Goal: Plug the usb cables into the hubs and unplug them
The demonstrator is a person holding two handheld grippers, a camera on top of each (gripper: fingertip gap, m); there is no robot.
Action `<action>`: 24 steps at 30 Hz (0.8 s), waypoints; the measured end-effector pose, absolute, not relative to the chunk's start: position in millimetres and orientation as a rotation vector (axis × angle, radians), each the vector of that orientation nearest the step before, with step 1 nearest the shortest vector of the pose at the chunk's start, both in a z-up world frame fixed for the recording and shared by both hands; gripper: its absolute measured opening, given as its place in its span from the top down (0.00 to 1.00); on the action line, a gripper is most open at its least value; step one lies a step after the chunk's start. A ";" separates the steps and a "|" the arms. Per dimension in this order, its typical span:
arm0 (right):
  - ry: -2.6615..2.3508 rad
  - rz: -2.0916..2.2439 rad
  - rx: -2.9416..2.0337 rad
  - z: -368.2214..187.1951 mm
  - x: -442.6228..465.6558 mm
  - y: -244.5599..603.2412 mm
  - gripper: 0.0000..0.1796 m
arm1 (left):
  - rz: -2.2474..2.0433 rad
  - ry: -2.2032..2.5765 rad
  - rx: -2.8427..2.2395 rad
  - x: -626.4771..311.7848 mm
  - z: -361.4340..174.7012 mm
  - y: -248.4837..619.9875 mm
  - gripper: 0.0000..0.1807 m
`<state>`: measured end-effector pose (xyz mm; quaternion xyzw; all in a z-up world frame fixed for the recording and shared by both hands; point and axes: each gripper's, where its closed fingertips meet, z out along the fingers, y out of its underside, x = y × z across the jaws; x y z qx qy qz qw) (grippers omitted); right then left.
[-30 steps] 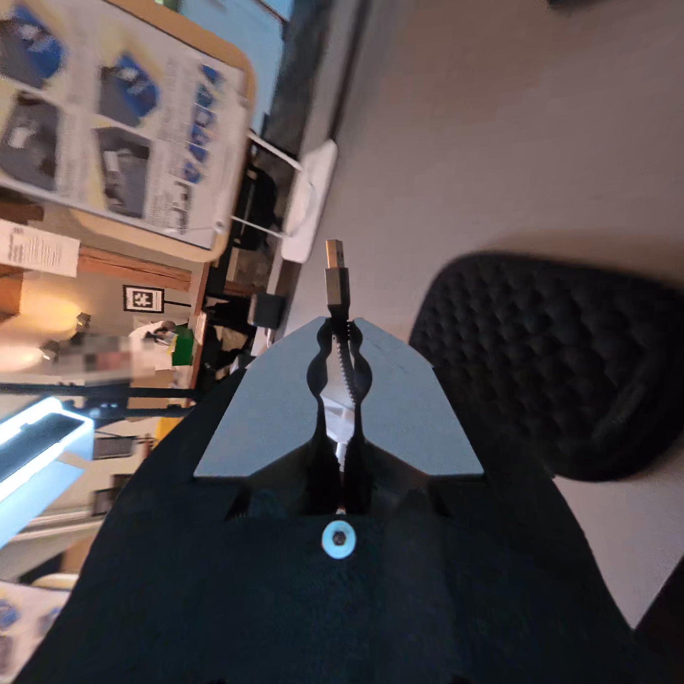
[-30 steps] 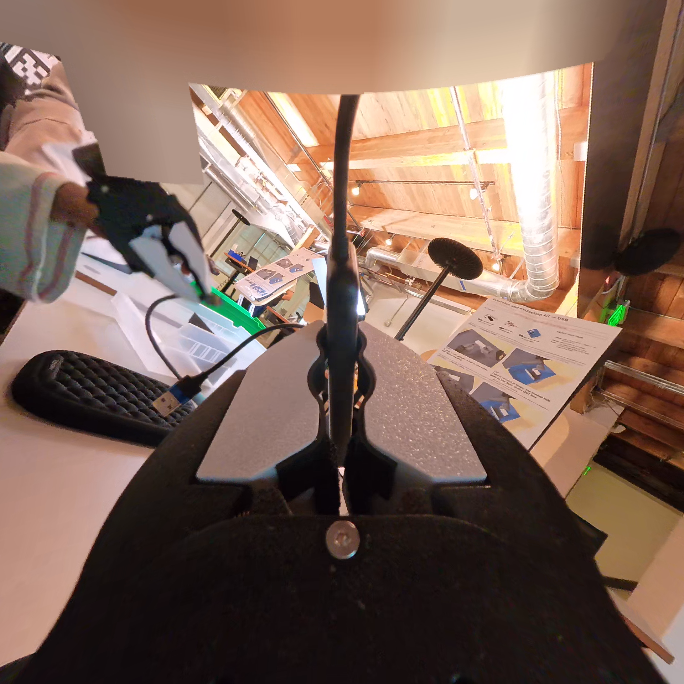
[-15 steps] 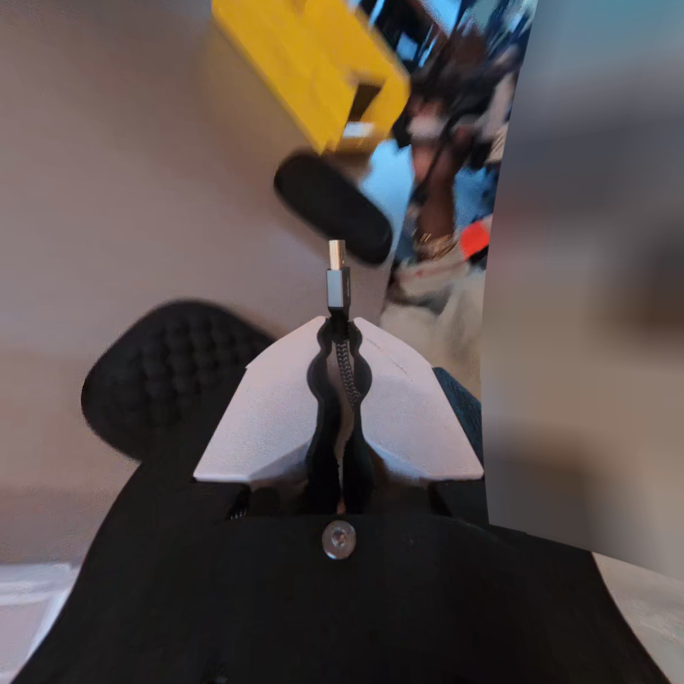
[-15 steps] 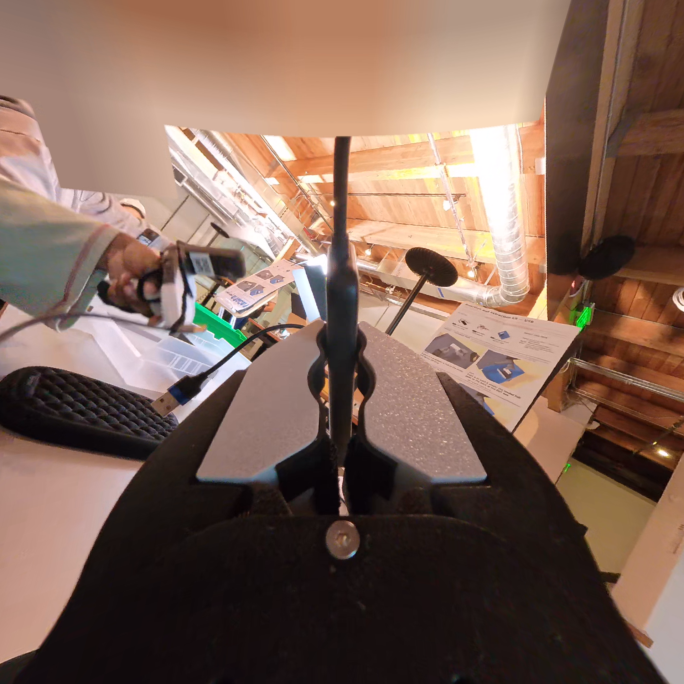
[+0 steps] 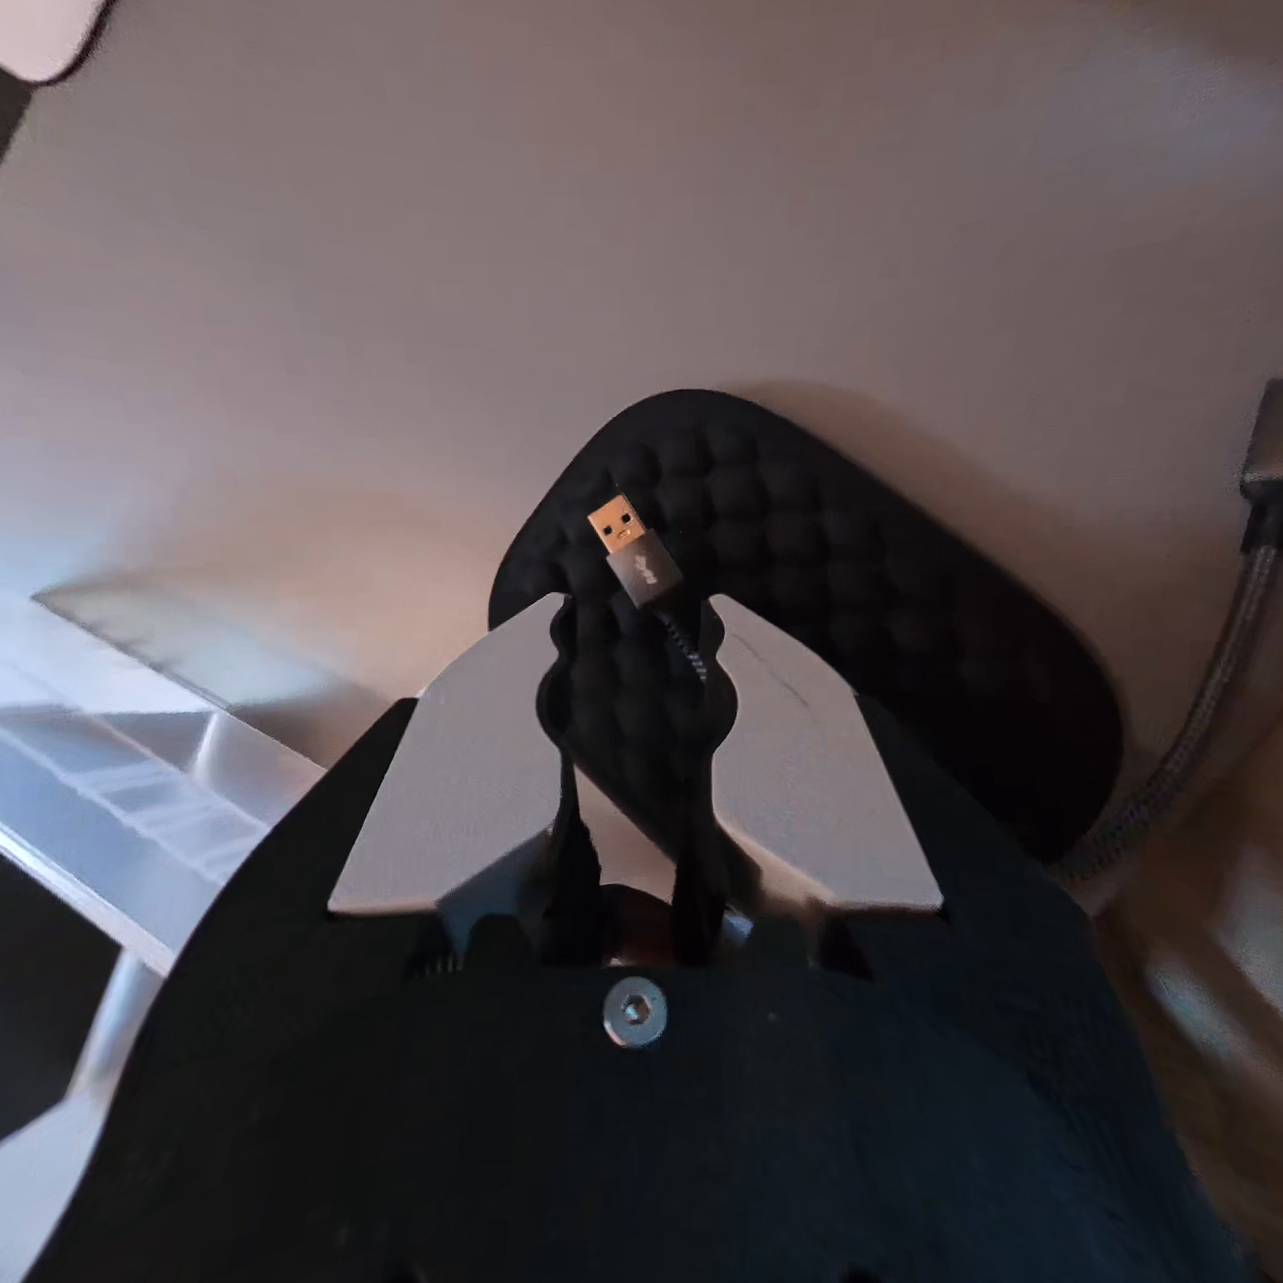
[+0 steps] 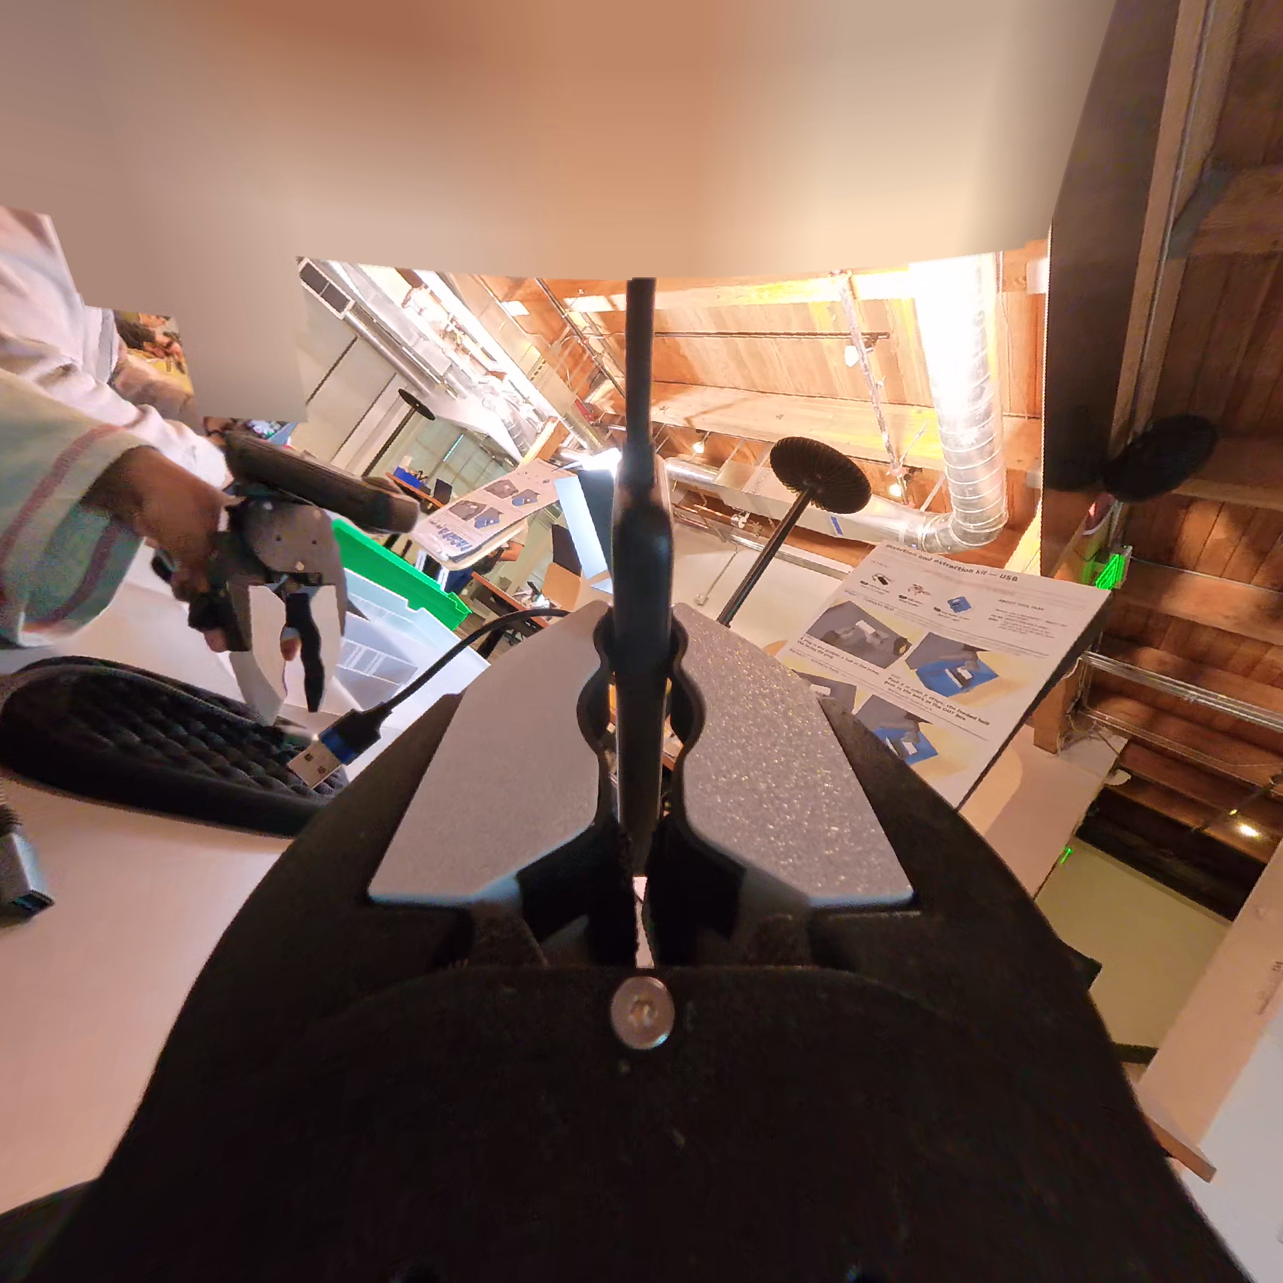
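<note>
In the left wrist view my left gripper (image 5: 636,600) points down at a black bumpy pad (image 5: 868,625) on the white table. Its jaws stand apart. A grey-housed USB plug (image 5: 635,555) on a braided cable sits tilted in the gap, leaning on the right finger (image 5: 784,764). In the right wrist view my right gripper (image 6: 640,614) is shut on a slim black piece (image 6: 640,555), seemingly a hub seen edge-on, with a cable running up from it. A blue-tipped USB plug (image 6: 332,748) on a black cable rests at the pad (image 6: 139,736). The left gripper (image 6: 291,659) hangs open above it.
A grey braided cable (image 5: 1173,701) with a grey connector (image 5: 1260,479) lies right of the pad; a grey connector (image 6: 17,878) shows at the left edge. A clear plastic bin (image 5: 139,729) is left, a green bin (image 6: 399,576) behind. A printed sheet (image 6: 958,666) stands right.
My left gripper has swung round to point down at the black pad and its jaws have opened; the grey plug now tilts loose between them. The right gripper stays shut and nearly still.
</note>
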<state>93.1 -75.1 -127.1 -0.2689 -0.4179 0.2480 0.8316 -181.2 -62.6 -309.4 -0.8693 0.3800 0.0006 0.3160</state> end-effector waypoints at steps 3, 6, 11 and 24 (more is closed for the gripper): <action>-0.898 0.516 -0.568 -127.2 91.3 -76.4 0.94 | -0.044 0.776 -2.243 -178.1 -307.3 -65.2 0.81; -0.904 0.511 -0.570 -127.7 90.0 -76.8 0.93 | 0.003 0.681 -2.178 -179.3 -310.0 -64.7 0.81; -0.898 0.497 -0.567 -124.5 92.4 -78.0 0.94 | -0.007 0.683 -2.179 -175.3 -323.3 -60.1 0.86; -1.050 0.212 -0.709 -159.4 58.1 -48.7 0.94 | 0.273 1.074 -1.849 -171.1 -252.6 -50.2 0.92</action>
